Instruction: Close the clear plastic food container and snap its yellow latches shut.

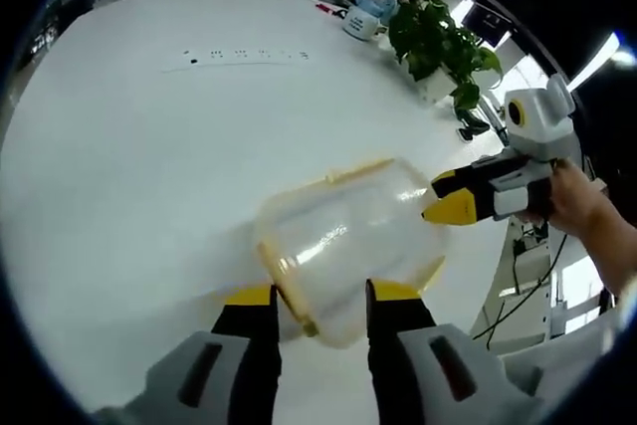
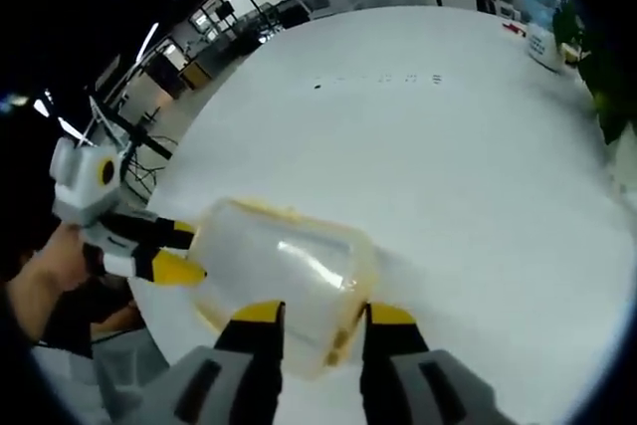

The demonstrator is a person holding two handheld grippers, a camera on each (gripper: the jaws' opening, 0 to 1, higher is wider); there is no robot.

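Two grippers meet at one clear plastic food container with yellow trim (image 1: 343, 241), lifted off the broad white round surface (image 1: 149, 146). In the left gripper view, the left gripper (image 1: 320, 314) has its yellow-tipped black jaws parted, one either side of the container's near end, the yellow rim sitting between them at 6 o'clock. Over at 3 o'clock the right gripper (image 1: 448, 196), held in a person's hand (image 1: 572, 196), has its yellow tips touching the container's far end; whether it clamps, I cannot tell. From the right gripper view, the container (image 2: 284, 281) sits low centre, the right gripper (image 2: 317, 330) with jaws spread around its rim. At 9 o'clock there, the left gripper (image 2: 169, 251) touches the opposite end. A green leafy potted plant (image 1: 438, 42) stands at 1 o'clock on the surface's far edge.
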